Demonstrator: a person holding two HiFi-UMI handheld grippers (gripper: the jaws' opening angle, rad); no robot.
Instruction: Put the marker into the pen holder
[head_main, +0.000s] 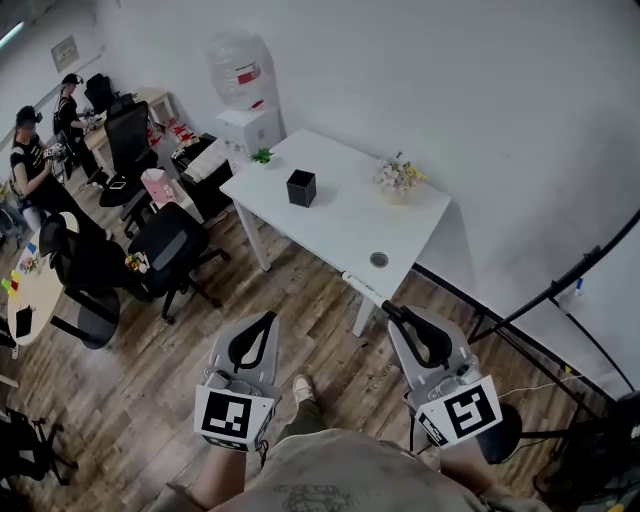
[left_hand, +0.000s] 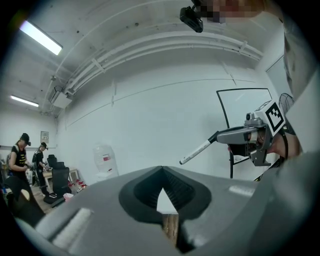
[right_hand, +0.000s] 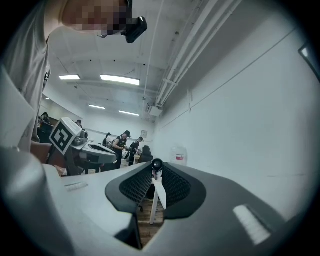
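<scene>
The black square pen holder (head_main: 301, 188) stands on the white table (head_main: 340, 225), well ahead of me. My right gripper (head_main: 408, 320) is shut on the marker (head_main: 390, 308), whose end pokes out past the fingertips, over the floor short of the table. In the right gripper view the marker's black end (right_hand: 157, 165) sits pinched between the jaws of the right gripper (right_hand: 156, 171). In the left gripper view the marker (left_hand: 197, 150) shows white with a dark tip, sticking out of the right gripper (left_hand: 220, 136). My left gripper (head_main: 269, 318) (left_hand: 161, 170) is shut and empty, held beside the right one.
On the table are a flower pot (head_main: 398, 178), a small green plant (head_main: 262, 156) and a cable grommet (head_main: 379, 259). A water dispenser (head_main: 243, 95) stands behind it. Office chairs (head_main: 170, 245) and seated people (head_main: 35, 160) are at the left. A black stand (head_main: 560, 290) is at the right.
</scene>
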